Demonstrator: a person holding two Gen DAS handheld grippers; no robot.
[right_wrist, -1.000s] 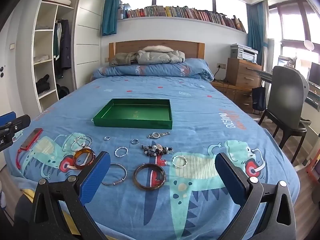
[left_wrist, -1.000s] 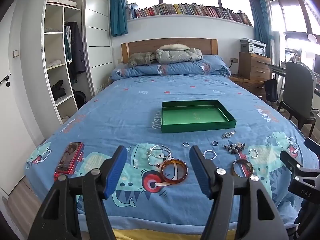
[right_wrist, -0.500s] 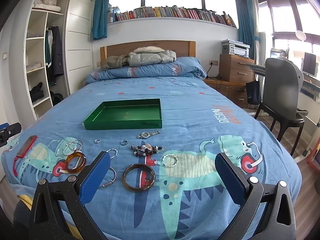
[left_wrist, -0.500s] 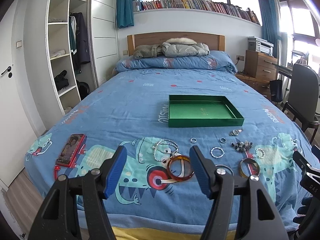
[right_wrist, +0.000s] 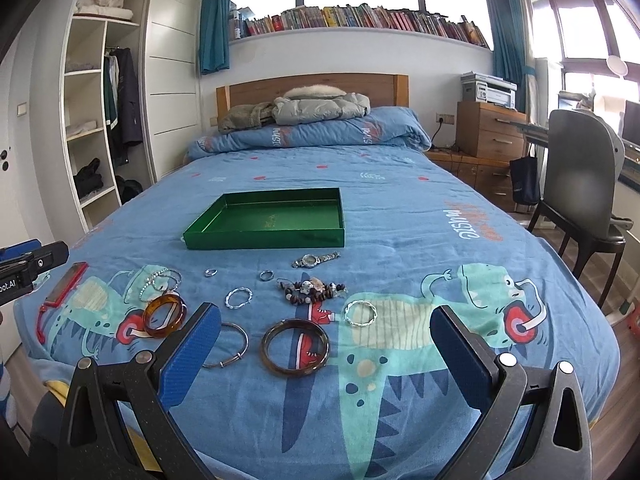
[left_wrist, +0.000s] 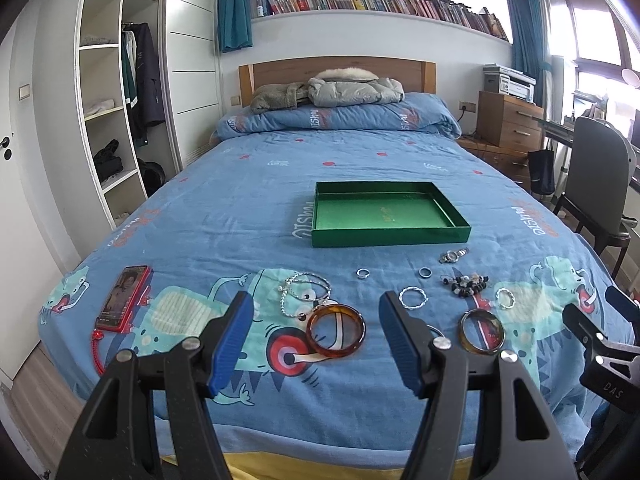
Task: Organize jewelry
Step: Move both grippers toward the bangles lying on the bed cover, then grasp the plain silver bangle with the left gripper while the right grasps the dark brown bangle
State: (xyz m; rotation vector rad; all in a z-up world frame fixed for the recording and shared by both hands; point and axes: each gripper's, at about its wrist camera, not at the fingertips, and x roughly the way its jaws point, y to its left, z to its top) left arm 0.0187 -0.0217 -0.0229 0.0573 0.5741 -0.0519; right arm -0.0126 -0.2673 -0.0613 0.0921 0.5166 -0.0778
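my jaws: left gripper (left_wrist: 316, 334) and right gripper (right_wrist: 326, 354) both spread wide, holding nothing
amber bangle (left_wrist: 336, 330): lying flat, just ahead between my left jaws, nearer that hand

Bright window daylight, glare at right, fisheye-bent edges, sharp focus.
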